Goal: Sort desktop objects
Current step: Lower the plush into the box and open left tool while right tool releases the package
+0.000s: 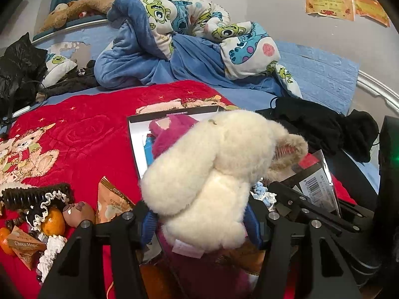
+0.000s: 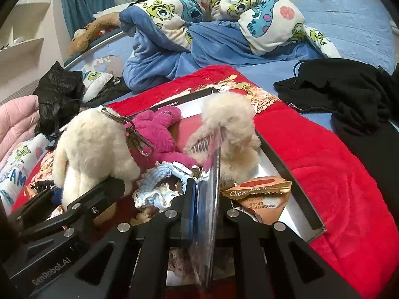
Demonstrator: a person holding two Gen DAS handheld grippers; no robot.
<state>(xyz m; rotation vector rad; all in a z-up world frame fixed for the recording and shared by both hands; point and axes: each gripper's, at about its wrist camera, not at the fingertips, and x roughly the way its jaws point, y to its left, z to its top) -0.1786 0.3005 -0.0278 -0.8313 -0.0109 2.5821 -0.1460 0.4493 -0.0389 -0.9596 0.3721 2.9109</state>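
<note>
I have the cream fluffy plush toy [image 1: 209,174] clamped in my left gripper [image 1: 199,226] over the shallow black-rimmed box [image 1: 174,113]; my right gripper [image 2: 204,199] pinches a clear plastic packet [image 2: 212,174]. Next, lower both and release inside.

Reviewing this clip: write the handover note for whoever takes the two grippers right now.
Left gripper: clamped on the cream fluffy plush toy, held over the shallow white box with black rim.
Right gripper: shut on a thin clear plastic packet, edge-up above the box.
Done: magenta plush bear and a brown chocolate packet lie in the box.
Left: oranges, black comb and snack packets on the red blanket.
</note>
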